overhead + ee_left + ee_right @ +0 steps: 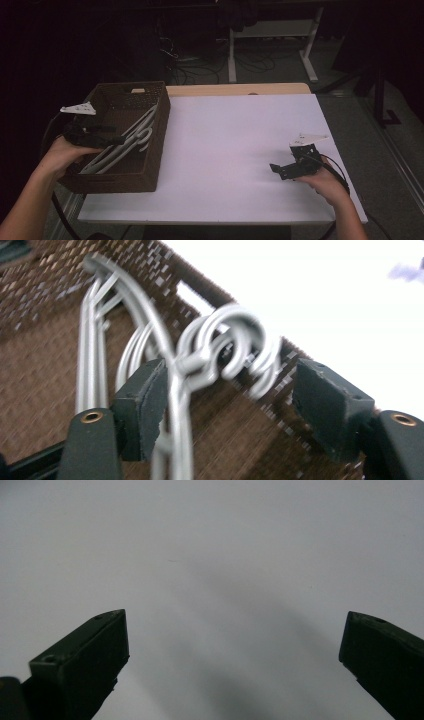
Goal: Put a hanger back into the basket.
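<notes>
A dark brown woven basket (161, 131) stands on the left side of the white table (235, 135). Several grey-white wire hangers (131, 142) lie in it, leaning toward its right wall. My left gripper (116, 138) reaches into the basket from the left and is open. In the left gripper view, the hangers' hooks (230, 311) bunch between the jaws of the left gripper (230, 377), with one hanger stem beside the left pad (145, 405). My right gripper (279, 171) hovers open over bare table at the right. The right gripper (235, 625) has nothing between its jaws.
A strip of wooden tabletop (240, 89) shows behind the white surface. Beyond it are white desk legs (232, 55) and cables on a dark floor. The basket's woven wall (165, 280) stands just behind the hooks.
</notes>
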The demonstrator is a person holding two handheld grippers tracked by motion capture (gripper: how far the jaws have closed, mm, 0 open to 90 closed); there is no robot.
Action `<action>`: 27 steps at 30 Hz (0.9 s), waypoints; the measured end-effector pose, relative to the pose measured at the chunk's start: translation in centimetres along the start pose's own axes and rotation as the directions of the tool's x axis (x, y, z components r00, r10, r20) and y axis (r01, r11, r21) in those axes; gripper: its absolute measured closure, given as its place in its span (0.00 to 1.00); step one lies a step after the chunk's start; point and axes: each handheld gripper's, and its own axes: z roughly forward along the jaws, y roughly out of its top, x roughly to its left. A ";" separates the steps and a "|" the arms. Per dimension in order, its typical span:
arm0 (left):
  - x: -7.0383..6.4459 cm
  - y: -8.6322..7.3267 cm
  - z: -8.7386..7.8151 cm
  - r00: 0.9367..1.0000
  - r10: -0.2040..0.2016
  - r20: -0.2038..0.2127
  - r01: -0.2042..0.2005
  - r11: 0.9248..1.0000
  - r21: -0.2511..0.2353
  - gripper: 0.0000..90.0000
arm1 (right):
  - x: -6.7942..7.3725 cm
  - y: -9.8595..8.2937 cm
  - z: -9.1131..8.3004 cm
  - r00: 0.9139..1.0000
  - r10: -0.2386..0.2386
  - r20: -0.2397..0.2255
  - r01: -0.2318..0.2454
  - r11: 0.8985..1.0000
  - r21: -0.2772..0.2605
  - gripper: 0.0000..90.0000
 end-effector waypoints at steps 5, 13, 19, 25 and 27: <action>-1.9 0.6 0.6 0.998 0.021 0.059 -0.015 0.995 -0.097 0.27 | 0.3 0.8 -0.7 1.000 -0.009 -0.020 0.008 1.000 -0.025 0.00; -4.6 0.8 3.0 0.991 0.044 0.126 -0.021 0.983 -0.180 0.17 | 1.6 2.7 -2.4 0.996 -0.038 -0.078 0.030 0.994 -0.109 0.00; -5.8 0.5 4.9 0.987 0.053 0.154 -0.024 0.982 -0.186 0.13 | 2.7 3.9 -3.5 0.991 -0.073 -0.113 0.055 0.986 -0.160 0.00; -6.2 0.2 5.6 0.984 0.051 0.171 -0.018 0.982 -0.189 0.03 | 3.1 4.3 -3.8 0.988 -0.086 -0.125 0.063 0.982 -0.177 0.00; -6.3 0.1 5.7 0.983 0.057 0.177 -0.022 0.981 -0.192 0.02 | 3.1 4.3 -3.8 0.988 -0.086 -0.126 0.063 0.982 -0.179 0.00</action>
